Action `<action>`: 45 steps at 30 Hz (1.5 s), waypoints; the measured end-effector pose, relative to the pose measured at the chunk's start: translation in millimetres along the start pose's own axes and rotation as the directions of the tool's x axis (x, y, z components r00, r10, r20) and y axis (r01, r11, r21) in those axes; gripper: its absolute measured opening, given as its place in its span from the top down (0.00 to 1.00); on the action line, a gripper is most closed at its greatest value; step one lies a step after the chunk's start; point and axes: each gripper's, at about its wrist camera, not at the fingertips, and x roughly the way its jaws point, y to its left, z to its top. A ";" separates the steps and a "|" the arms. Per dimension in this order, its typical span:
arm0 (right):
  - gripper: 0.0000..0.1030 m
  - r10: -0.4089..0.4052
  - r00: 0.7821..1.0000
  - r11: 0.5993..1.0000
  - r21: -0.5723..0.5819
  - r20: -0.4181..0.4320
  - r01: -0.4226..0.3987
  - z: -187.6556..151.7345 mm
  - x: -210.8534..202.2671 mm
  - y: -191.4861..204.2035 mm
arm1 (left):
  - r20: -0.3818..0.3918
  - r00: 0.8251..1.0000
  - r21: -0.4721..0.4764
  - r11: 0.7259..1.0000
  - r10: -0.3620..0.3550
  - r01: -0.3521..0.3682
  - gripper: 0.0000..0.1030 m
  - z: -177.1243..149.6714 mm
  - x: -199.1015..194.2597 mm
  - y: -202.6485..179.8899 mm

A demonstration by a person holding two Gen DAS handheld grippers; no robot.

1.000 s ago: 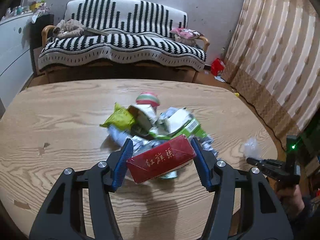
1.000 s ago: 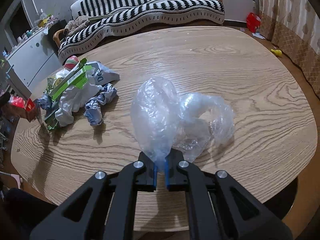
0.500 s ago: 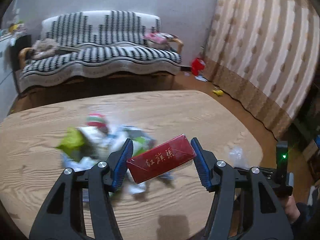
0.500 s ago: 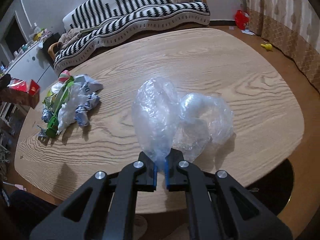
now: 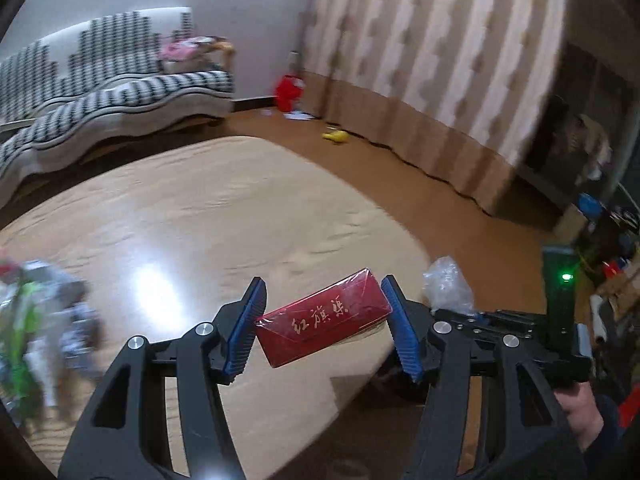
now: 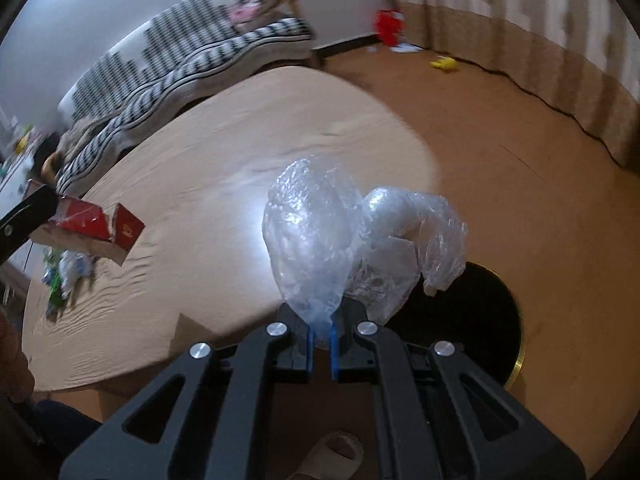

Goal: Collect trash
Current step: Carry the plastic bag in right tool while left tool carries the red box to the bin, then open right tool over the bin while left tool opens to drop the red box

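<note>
My left gripper [image 5: 323, 326] is shut on a red cigarette box [image 5: 325, 322] with gold characters and holds it above the table's right edge. The box also shows at the left of the right wrist view [image 6: 90, 230]. My right gripper [image 6: 320, 338] is shut on a crumpled clear plastic bag [image 6: 332, 240], held past the table edge over the floor. The bag shows in the left wrist view [image 5: 447, 282] beside the right gripper's body. A blurred pile of wrappers [image 5: 36, 328] lies on the round wooden table [image 5: 208, 216], also seen in the right wrist view [image 6: 66, 274].
A black round bin with a gold rim [image 6: 480, 328] stands on the floor under the bag. A striped sofa [image 5: 92, 96] is behind the table. Curtains [image 5: 440, 64] line the right wall. A slipper [image 6: 332, 458] lies on the floor near me.
Both grippers swung right, away from the trash pile. The red box came off the pile and moved toward the table's right edge. The bag now hangs over the floor near the bin.
</note>
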 end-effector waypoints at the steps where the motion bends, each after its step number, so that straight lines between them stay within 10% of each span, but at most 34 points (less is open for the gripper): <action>1: 0.94 -0.015 1.000 1.000 0.026 -0.002 0.015 -3.0 -0.6 -16.2 | -0.007 1.000 0.008 1.000 -0.017 0.017 0.44 -1.5 6.6 -9.8; 13: 0.94 0.004 0.986 0.956 0.289 -0.166 0.045 -34.1 34.1 -129.5 | -0.131 0.974 0.155 0.967 -0.183 0.203 0.44 -24.2 92.9 -120.5; 28: 0.94 0.030 0.983 0.930 0.365 -0.184 0.040 -42.5 34.2 -152.8 | -0.174 0.965 0.143 0.965 -0.195 0.221 0.44 -17.9 125.9 -127.8; 31: 0.72 0.039 0.983 0.923 0.383 -0.181 0.034 -42.5 33.7 -155.4 | -0.178 0.965 0.136 0.967 -0.192 0.217 0.44 -17.3 128.6 -126.8; 33: 0.24 0.053 0.985 0.920 0.392 -0.164 0.016 -38.7 33.1 -154.5 | -0.180 0.965 0.131 0.967 -0.191 0.216 0.44 -19.9 128.8 -127.7; 45: 0.24 0.006 0.996 0.895 0.445 -0.085 0.032 -40.6 10.9 -165.0 | -0.193 0.960 0.125 0.966 -0.201 0.227 0.44 -22.2 136.6 -130.1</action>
